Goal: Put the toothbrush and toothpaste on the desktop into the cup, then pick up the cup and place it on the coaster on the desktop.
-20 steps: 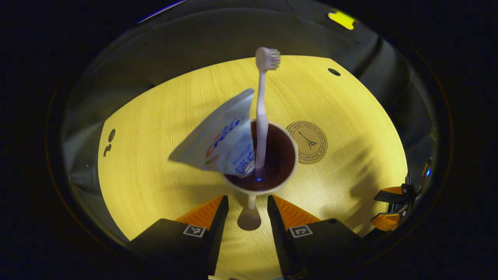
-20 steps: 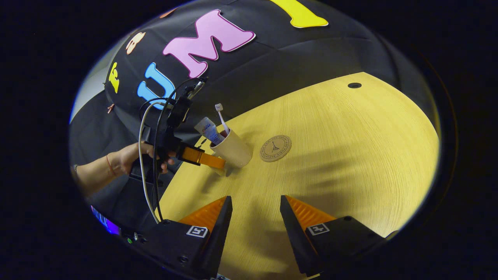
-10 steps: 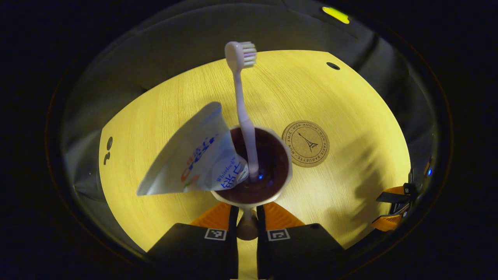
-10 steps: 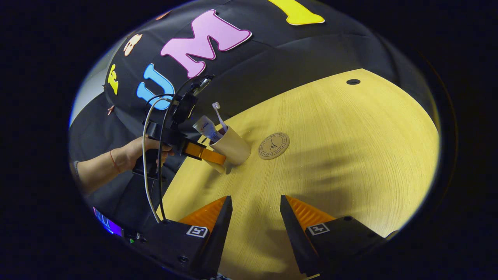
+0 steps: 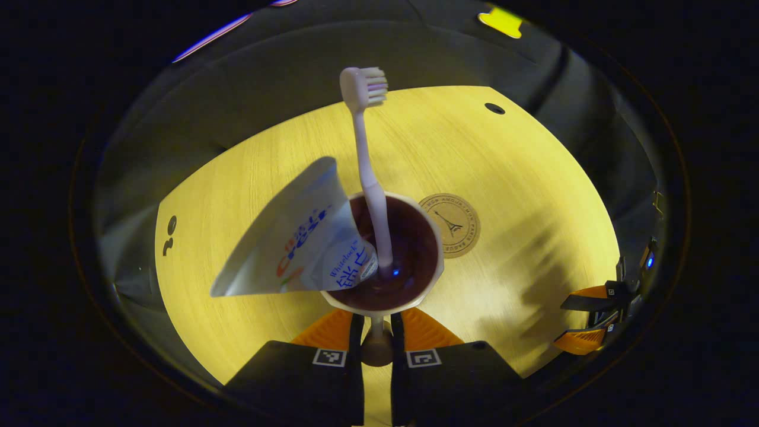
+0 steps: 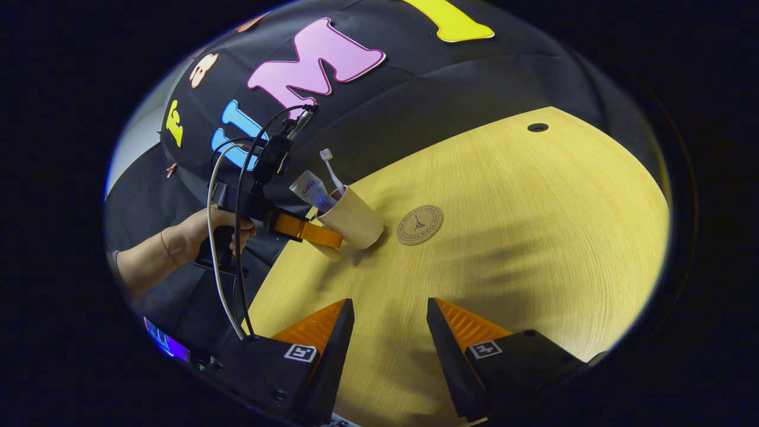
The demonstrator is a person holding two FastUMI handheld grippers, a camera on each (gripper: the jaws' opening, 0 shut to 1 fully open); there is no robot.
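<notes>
Cup [image 5: 388,255], loaded with toothbrush [image 5: 367,172] and toothpaste [image 5: 296,243], sits tilted at the table's [image 5: 504,178] left part, just left of the coaster [image 5: 450,224]. The left tool [image 5: 376,341] pinches its near rim wall between both fingers. Such a thin rim grip could let the top-heavy cup swing or slip, spilling its contents. The right tool [image 6: 390,332] hangs spread, well apart.

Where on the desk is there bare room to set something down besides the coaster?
The widest bare patch of desk runs from the coaster toward the far edge by the small hole. Another lies between the coaster and the open right tongs. It is crowded where the left tongs grip the cup holding toothbrush and toothpaste.
</notes>
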